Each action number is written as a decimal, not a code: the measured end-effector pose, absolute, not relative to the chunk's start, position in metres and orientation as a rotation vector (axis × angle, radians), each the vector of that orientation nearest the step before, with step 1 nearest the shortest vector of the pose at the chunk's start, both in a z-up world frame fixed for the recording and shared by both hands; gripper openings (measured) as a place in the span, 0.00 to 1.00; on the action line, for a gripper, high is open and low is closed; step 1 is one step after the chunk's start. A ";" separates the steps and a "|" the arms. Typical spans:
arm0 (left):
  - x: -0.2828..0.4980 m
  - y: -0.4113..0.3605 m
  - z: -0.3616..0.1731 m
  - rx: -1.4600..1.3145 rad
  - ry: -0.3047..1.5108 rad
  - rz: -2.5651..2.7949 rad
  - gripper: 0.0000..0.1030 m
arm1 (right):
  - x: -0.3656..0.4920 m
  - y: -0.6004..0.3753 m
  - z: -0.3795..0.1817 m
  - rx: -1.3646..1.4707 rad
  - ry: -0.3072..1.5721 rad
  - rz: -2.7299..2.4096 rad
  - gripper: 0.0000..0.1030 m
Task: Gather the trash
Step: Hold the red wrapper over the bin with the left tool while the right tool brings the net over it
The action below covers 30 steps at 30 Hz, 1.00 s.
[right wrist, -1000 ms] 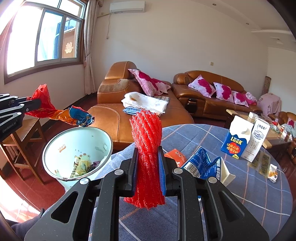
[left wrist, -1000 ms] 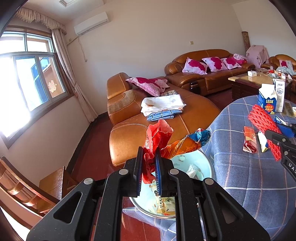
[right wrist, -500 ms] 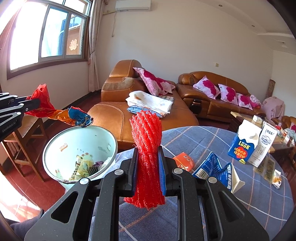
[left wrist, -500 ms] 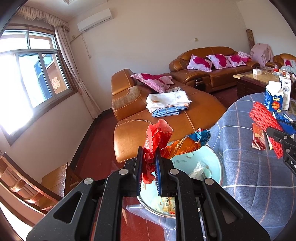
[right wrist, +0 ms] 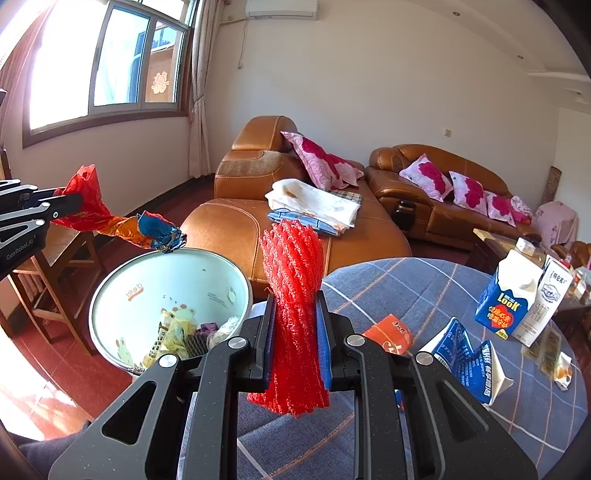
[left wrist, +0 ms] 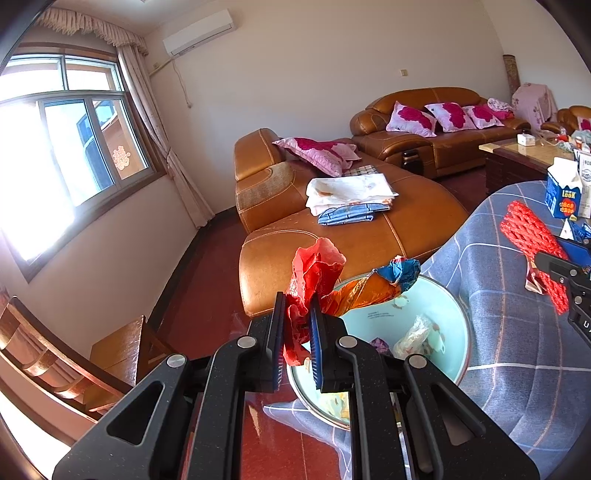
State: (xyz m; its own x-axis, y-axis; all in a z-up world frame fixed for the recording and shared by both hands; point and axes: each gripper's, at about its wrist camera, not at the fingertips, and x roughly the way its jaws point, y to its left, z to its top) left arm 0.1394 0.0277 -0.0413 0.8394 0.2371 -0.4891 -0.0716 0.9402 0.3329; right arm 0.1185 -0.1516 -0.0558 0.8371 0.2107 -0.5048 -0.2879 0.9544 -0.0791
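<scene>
Squeezing tight, the left tongs (left wrist: 297, 325) held a crinkly red and orange wrapper (left wrist: 332, 280). The wrapper's blue end (right wrist: 160, 230) stuck out over the rim of the pale green trash bin (right wrist: 110, 295). The bin stood right beside the counter (right wrist: 424, 291) and already had some scraps (right wrist: 177, 336) at the bottom.

The right tongs (right wrist: 293, 332) were pressed shut on a red foam net (right wrist: 291, 280). The net stood up between the two pads and poked out above and below them. It was held over the near edge of the counter, just beside the bin.

The counter was round and had a blue checked cloth (left wrist: 517, 332) on it. On the cloth lay a small orange packet (right wrist: 389, 332) and a squashed blue carton (right wrist: 469, 362). Farther back, two milk cartons (right wrist: 517, 299) stood upright, touching each other. Some little wrappers (right wrist: 554, 365) lay near them.

Behind the counter was a brown leather sofa (left wrist: 332, 229) with folded cloths (left wrist: 351, 192) and pink flower pillows (left wrist: 317, 153) on it. A big bright window (left wrist: 70, 147) was on the left wall, with a curtain (left wrist: 159, 129) at its side. A wooden chair (left wrist: 74, 354) stood under it on the red floor (left wrist: 207, 288). An air conditioner (left wrist: 199, 31) hung high on the white wall.
</scene>
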 end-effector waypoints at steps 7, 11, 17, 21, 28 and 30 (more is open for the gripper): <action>0.143 0.035 -0.043 0.308 0.563 0.185 0.11 | 0.124 -0.142 -0.057 -0.166 0.517 0.288 0.19; 0.144 0.039 -0.042 0.307 0.565 0.195 0.11 | 0.127 -0.137 -0.059 -0.170 0.520 0.297 0.19; 0.147 0.042 -0.044 0.305 0.571 0.204 0.11 | 0.131 -0.132 -0.061 -0.175 0.523 0.314 0.19; 0.150 0.044 -0.043 0.303 0.572 0.211 0.11 | 0.132 -0.127 -0.061 -0.184 0.523 0.323 0.19; 0.152 0.049 -0.046 0.304 0.571 0.231 0.11 | 0.135 -0.117 -0.061 -0.195 0.522 0.338 0.19; 0.154 0.050 -0.047 0.302 0.573 0.234 0.11 | 0.136 -0.114 -0.061 -0.199 0.522 0.344 0.19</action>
State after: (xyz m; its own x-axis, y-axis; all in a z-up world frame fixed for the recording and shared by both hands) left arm 0.1537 0.0504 -0.0468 0.8156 0.2996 -0.4950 -0.1331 0.9297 0.3434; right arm 0.1360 -0.1135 -0.0615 0.8117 0.2695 -0.5182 -0.3695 0.9240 -0.0982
